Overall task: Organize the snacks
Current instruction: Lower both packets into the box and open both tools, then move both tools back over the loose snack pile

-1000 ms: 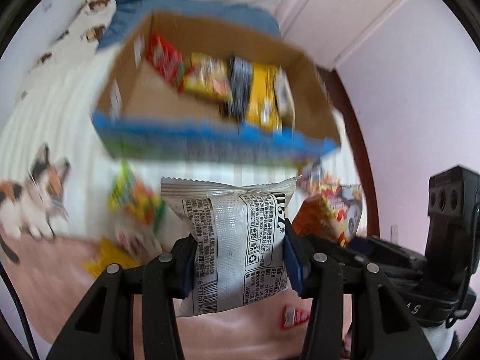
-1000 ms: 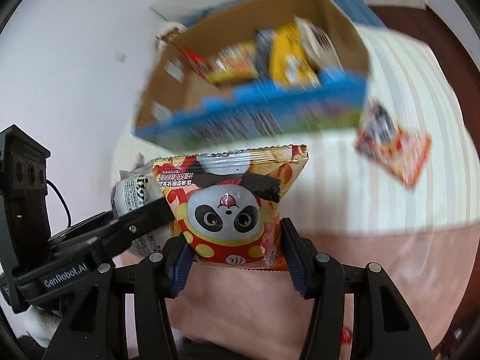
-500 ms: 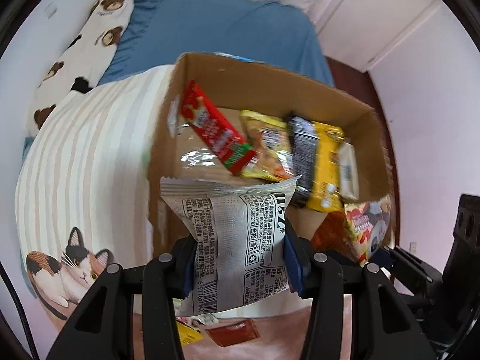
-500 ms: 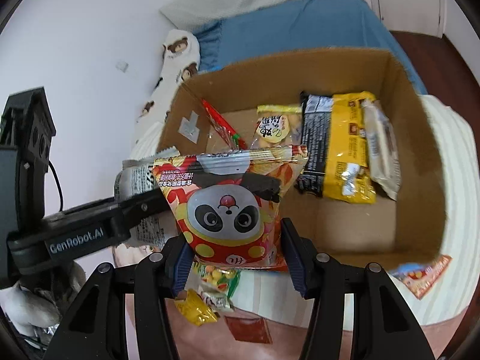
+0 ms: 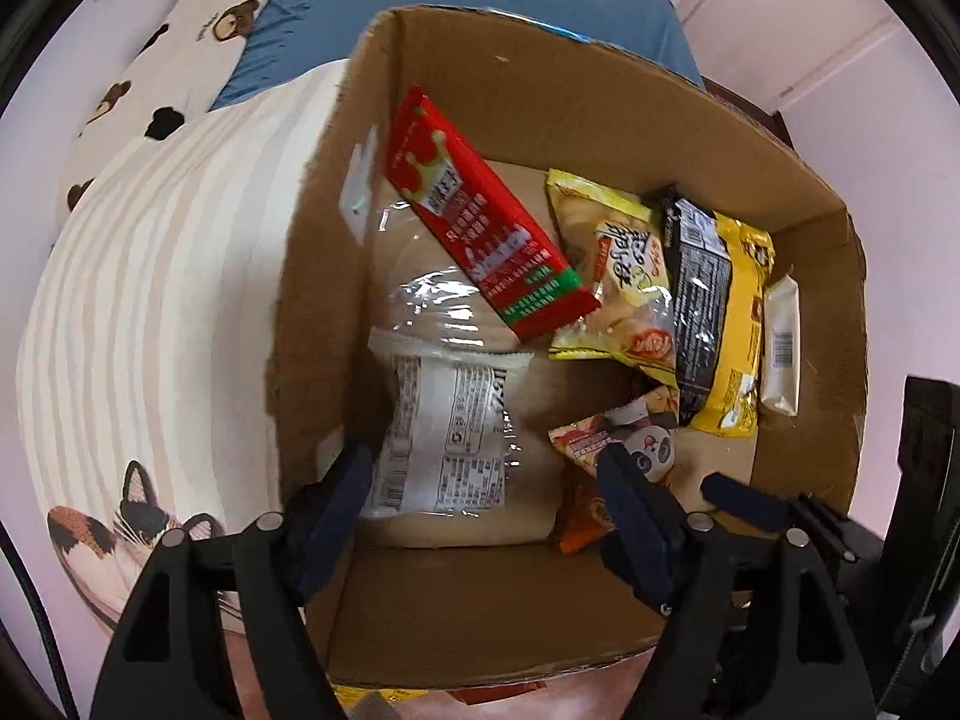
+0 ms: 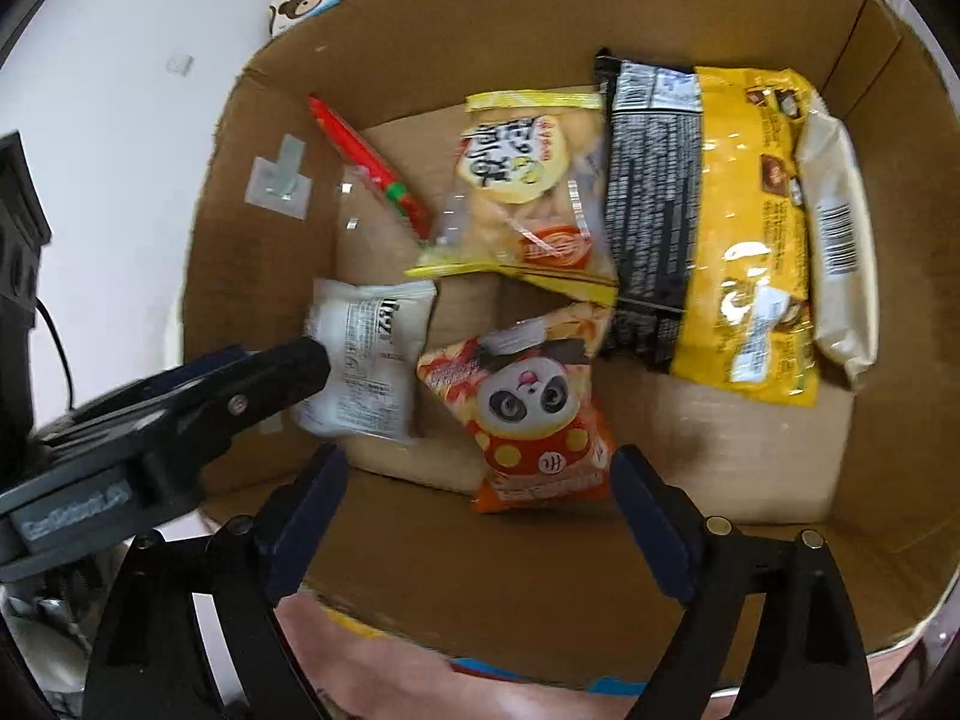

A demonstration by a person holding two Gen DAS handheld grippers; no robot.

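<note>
Both tools spread wide over cardboard box (image 5: 600, 120), nothing gripped. Left tool (image 5: 486, 498): white packet (image 5: 444, 432) seen on box floor. Right tool (image 6: 480, 510): panda packet (image 6: 528, 414) seen lying beside white packet.

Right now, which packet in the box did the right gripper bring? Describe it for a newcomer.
Look inside the open cardboard box. Near its front wall, just beyond the open right gripper, lies the orange panda packet, right of the white packet. Only it shows a cartoon panda face.
</note>
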